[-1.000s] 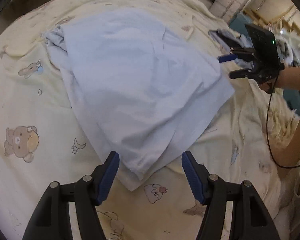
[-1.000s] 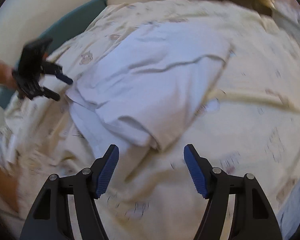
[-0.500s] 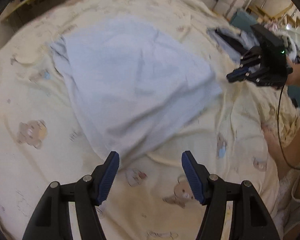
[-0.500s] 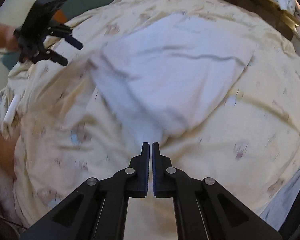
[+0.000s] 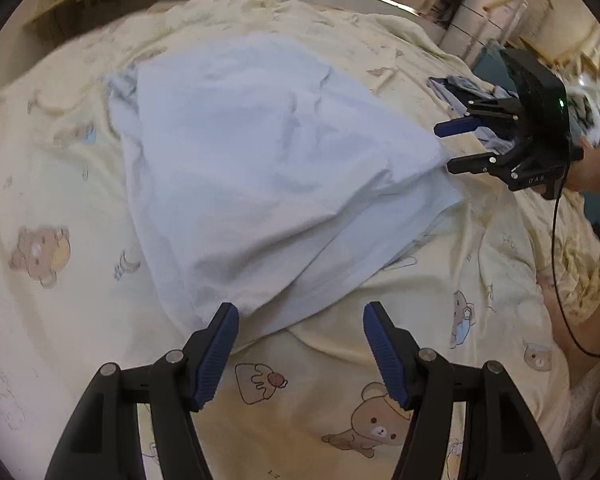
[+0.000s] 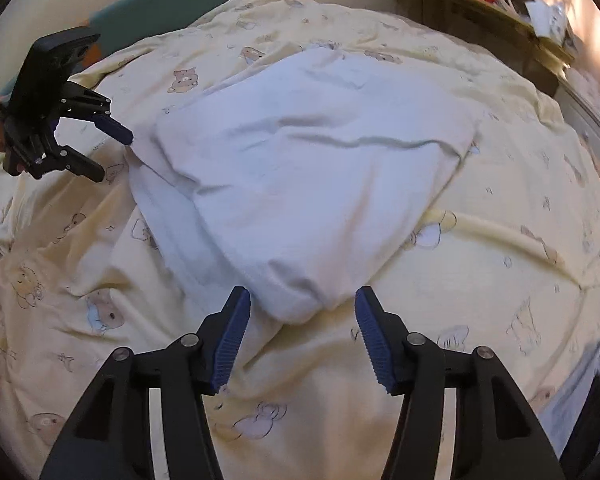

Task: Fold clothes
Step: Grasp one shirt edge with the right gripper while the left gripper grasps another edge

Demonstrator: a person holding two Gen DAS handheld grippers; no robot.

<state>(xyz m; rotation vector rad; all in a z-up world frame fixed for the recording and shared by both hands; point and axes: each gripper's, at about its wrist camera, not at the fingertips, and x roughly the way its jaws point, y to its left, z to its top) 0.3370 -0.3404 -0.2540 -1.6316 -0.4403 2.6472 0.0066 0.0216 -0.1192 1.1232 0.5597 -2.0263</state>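
Your pale blue, partly folded cotton garment (image 5: 260, 168) lies spread on the cream bedspread printed with little bears (image 5: 60, 208), and the whole coming move turns on its two near corners: it runs as a long slab from far left to near right in the left wrist view, tapering toward you, with one folded corner just ahead of each pair of jaws. Your left gripper (image 5: 300, 344) points steeply down at the bed with its jaws standing well apart and nothing in them; the garment's near tip sits just beyond the left pad, not between the pads. Your right gripper (image 6: 302, 334) is also tilted steeply downward, its jaws are opening, and the rounded folded corner of the garment (image 6: 300, 304) lies right at the mouth between the pads, not pinched by them. Seen from the left wrist, the right gripper (image 5: 460, 148) hovers at the garment's right edge, so the right hand looks the nearer of the two to its corner. To my eye the next fold wants both corners taken and carried along the long axis toward the far end, so you would need to ease the left jaws slightly left to straddle that tip
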